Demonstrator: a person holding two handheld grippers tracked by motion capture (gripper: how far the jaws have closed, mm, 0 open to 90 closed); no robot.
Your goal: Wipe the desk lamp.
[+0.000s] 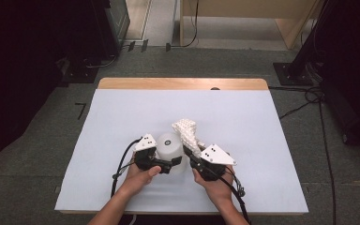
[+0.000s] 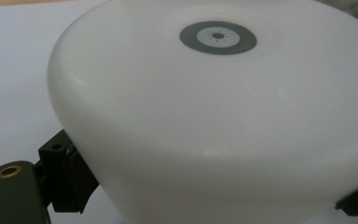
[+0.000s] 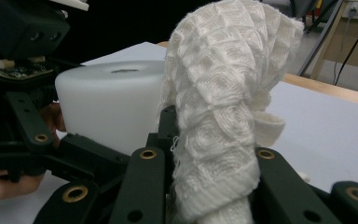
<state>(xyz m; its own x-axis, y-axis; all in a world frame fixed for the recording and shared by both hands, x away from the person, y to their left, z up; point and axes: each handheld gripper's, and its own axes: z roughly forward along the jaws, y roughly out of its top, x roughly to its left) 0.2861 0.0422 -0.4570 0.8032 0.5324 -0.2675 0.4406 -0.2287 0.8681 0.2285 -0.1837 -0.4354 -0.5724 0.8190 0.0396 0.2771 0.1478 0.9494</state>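
Observation:
A white rounded cylinder (image 1: 168, 145) with a grey ring on its top (image 2: 218, 36) stands near the table's front middle. My left gripper (image 1: 172, 161) reaches in from its left, with a black pad (image 2: 70, 179) pressed on each side of its base, shut on it. A white knitted cloth (image 1: 190, 133) rises in a bunched column just right of the cylinder. My right gripper (image 1: 191, 153) is shut on the cloth's lower end. In the right gripper view the cloth (image 3: 219, 107) stands up between the jaws (image 3: 205, 158), and the cylinder (image 3: 107, 102) sits close behind on the left.
The table is covered by a white sheet (image 1: 262, 122), with a wooden strip (image 1: 183, 83) bare along its far edge. Dark equipment stands on the floor at the left, cables (image 1: 309, 98) trail at the right, and wooden furniture (image 1: 243, 18) is behind.

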